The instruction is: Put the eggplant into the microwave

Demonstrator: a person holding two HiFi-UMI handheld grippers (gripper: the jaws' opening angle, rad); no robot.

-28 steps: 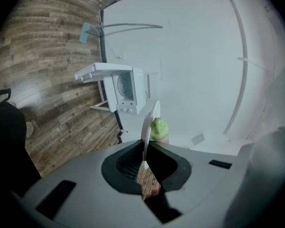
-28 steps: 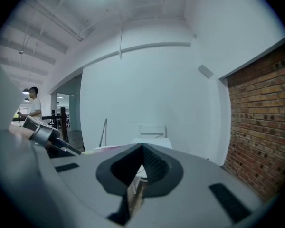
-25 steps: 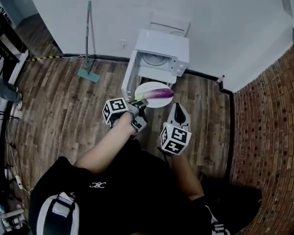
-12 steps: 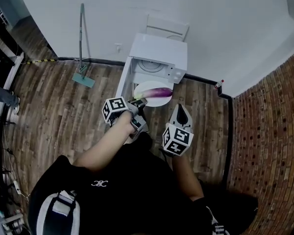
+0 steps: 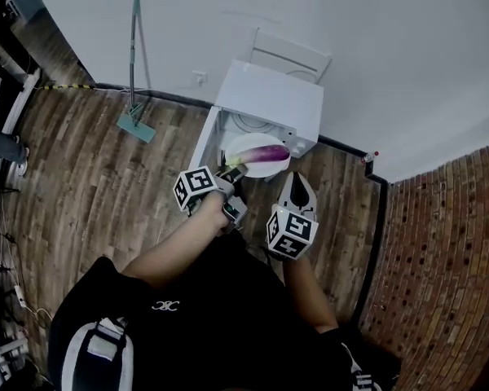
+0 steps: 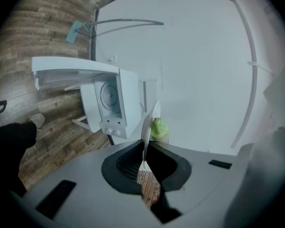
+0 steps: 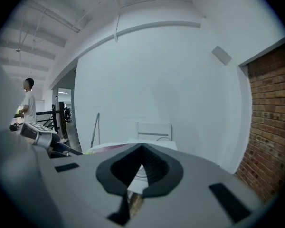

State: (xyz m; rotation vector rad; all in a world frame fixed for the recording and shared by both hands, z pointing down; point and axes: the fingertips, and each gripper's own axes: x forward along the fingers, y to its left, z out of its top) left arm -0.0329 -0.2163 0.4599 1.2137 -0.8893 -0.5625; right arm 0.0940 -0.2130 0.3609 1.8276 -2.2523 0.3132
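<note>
A purple eggplant (image 5: 265,152) with a green stem end (image 6: 159,128) lies on a white plate (image 5: 246,147). My left gripper (image 5: 234,170) is shut on the plate's near rim; in the left gripper view the plate (image 6: 146,127) stands edge-on between the jaws. The plate hangs just in front of the white microwave (image 5: 270,101), whose door (image 5: 204,139) swings open to the left. The turntable (image 6: 108,95) shows inside the cavity. My right gripper (image 5: 297,182) is shut on nothing, just right of the plate and below it in the picture.
The microwave stands on a small stand against the white wall. Behind it is a white chair (image 5: 289,51). A mop (image 5: 134,72) leans on the wall to the left. A brick wall (image 5: 440,259) runs along the right. A person (image 7: 26,103) stands far left.
Both grippers and the plate with the eggplant have moved forward towards the open microwave, which is now closer. The grip on the plate is unchanged.
</note>
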